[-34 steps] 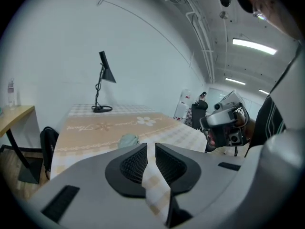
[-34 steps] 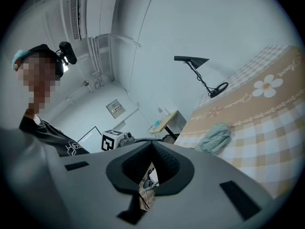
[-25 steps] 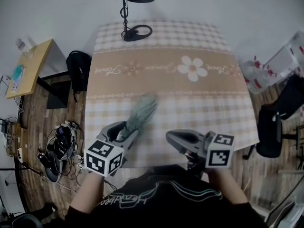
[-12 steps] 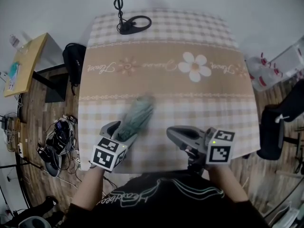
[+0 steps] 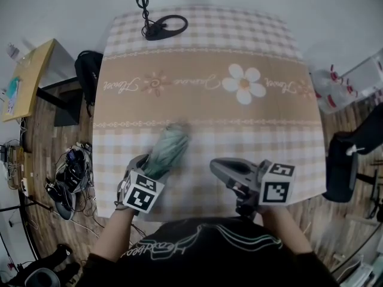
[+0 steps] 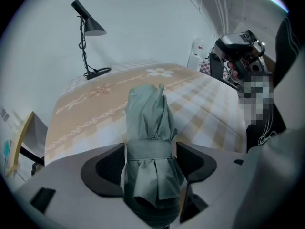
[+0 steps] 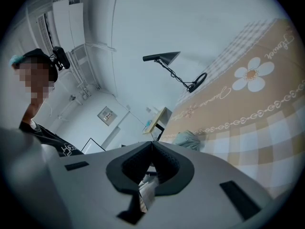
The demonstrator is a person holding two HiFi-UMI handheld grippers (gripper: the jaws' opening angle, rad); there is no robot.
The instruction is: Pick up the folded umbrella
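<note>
The far-left corner of the table [image 5: 269, 142] is taken up by a black lamp [image 5: 153, 32], its ring base set on the cloth. Near the near-left corner the way is barred by the folded umbrella [image 5: 167, 151]. Over the near edge, right of the middle, room is filled by the right gripper [image 5: 215, 166], jaws together. The middle and the far-right corner are left open.

Cloth and plastic
Creased matt fabric on the folded umbrella [image 6: 147, 113], between just-opened smooth plastic jaws of the left gripper [image 6: 150, 148]; smooth tablecloth [image 6: 90, 111] beyond.
</note>
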